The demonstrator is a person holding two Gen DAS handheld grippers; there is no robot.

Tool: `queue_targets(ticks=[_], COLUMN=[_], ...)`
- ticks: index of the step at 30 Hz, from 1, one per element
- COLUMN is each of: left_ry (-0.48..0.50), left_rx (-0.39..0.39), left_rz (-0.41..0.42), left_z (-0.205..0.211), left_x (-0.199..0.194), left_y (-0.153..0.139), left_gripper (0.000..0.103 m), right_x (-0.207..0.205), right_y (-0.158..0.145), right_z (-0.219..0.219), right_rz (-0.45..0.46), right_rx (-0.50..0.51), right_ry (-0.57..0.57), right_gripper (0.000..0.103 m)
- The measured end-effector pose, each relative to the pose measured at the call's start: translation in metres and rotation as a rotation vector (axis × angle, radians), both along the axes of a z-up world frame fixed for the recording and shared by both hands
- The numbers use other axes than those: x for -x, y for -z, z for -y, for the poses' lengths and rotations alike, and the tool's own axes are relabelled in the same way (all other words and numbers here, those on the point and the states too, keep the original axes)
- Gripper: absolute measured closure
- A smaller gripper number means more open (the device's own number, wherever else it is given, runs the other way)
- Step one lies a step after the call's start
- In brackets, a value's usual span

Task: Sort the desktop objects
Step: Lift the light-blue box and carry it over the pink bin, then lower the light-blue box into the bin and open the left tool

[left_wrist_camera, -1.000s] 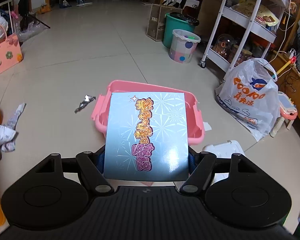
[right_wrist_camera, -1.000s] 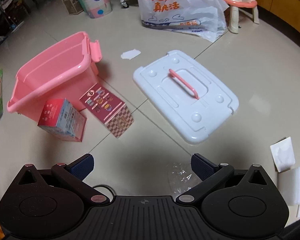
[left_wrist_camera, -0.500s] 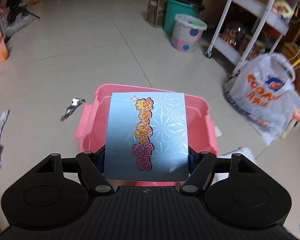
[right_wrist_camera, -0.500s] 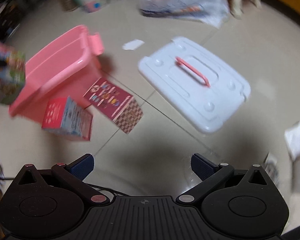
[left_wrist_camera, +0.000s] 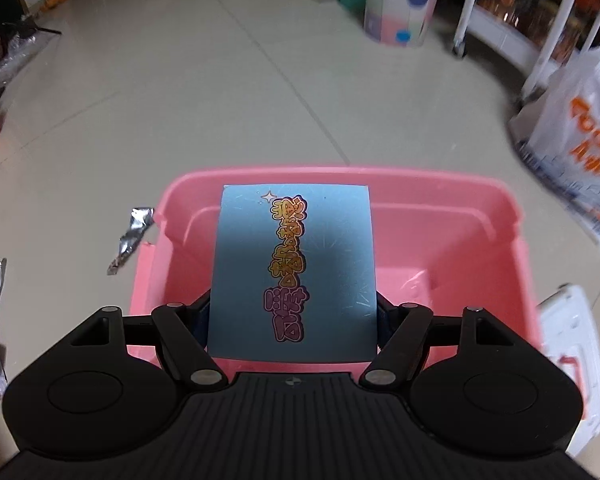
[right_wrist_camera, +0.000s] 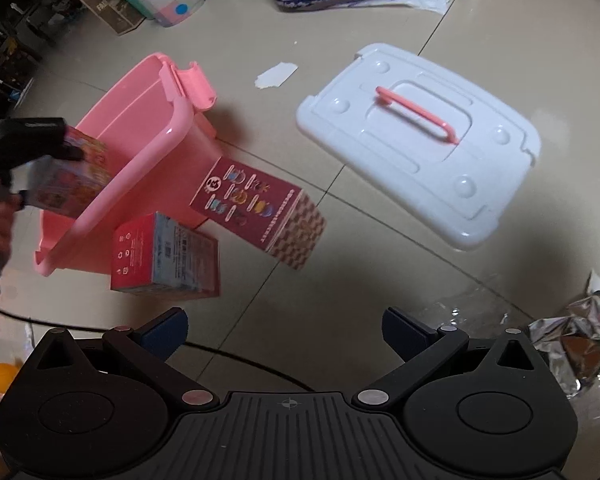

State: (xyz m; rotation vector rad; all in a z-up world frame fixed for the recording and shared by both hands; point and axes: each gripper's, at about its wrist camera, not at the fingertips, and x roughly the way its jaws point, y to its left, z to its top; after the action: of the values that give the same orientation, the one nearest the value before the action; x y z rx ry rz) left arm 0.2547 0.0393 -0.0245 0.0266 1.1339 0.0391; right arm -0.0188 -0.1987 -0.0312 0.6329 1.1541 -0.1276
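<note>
Pink bin [left_wrist_camera: 440,240] on the tiled floor, lid off; the white lid [right_wrist_camera: 416,140] with its pink handle lies flat on the floor well apart, to the bin's right in the right wrist view.

Left gripper [left_wrist_camera: 294,316]: fingers pinching a blue box [left_wrist_camera: 296,272] by its two side faces. Box is held over the bin's open mouth, inside the rim outline, not yet resting on the floor of the bin as far as can be judged. Right gripper [right_wrist_camera: 286,328]: fingers spread wide, nothing between them, hovering over bare tile.

Judgement, step in hand: deposit the box in the bin. To do it well, lower until the box is below the rim, keep it level and away from the near wall, then spread the fingers and lift straight out so the pads do not drag it back.

Outside the bin, just beside its wall: a maroon carton [right_wrist_camera: 260,208] with a checkered end, leaning on the bin, and a red-and-blue box [right_wrist_camera: 164,256]. Judged next for sorting.

Writing: the held box carries gold-and-purple cartoon Chinese lettering down its face, not read with confidence. Maroon carton shows rows of small icons, text too small. White shopping bag [left_wrist_camera: 576,144] has orange lettering, blurred.
</note>
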Motion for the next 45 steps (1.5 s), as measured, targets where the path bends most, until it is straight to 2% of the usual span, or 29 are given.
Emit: queue_targets(ticks=[7,9,12,16,19,25,27,35,41,45], left_ry=[0.014,0.021,0.046,0.023,0.040,-0.003,-0.006,-0.027,-0.018,-0.043], left_rx=[-0.016,-0.016,-0.059,-0.011,0.001,0.029,0.029,0.028,-0.005,-0.026], left_rz=[-0.101,-0.114,-0.115,-0.154,-0.163,-0.197,-0.197,-0.280,-0.201,-0.201], left_z=[-0.003,-0.004,0.003,0.005,0.011,0.007,0.006,0.005,-0.004,-0.003], left_x=[-0.020,-0.022,-0.024,-0.025,-0.023,-0.022,-0.022,-0.021,-0.013,0.007], left_y=[0.034,0.040,0.043,0.047,0.050,0.059,0.058,0.061,0.039,0.011], left_gripper=[0.030,0.030,0.030,0.030,0.030,0.030,0.030,0.028,0.020,0.015], right_x=[-0.006,-0.008,-0.010,-0.011,-0.012,-0.011,-0.011,-0.010,-0.008,-0.007], right_y=[0.015,0.020,0.025,0.029,0.029,0.031,0.031,0.032,0.030,0.026], right_z=[-0.011,-0.013,-0.014,-0.016,-0.019,-0.016,-0.014,-0.019,-0.019,-0.018], right_rz=[-0.038,-0.046,-0.060,-0.066,-0.064,-0.070,-0.071,-0.079,-0.083,-0.074], right_rx=[-0.014,-0.012,-0.002,-0.010,-0.007,-0.008,-0.009,-0.026,-0.028,-0.007], right_ry=[-0.015,-0.020,-0.013,-0.017,-0.030,-0.020,-0.014,-0.046,-0.056,-0.069], right_gripper=[0.000,0.000,0.000,0.000,0.000,0.000,0.000,0.000,0.000,0.000])
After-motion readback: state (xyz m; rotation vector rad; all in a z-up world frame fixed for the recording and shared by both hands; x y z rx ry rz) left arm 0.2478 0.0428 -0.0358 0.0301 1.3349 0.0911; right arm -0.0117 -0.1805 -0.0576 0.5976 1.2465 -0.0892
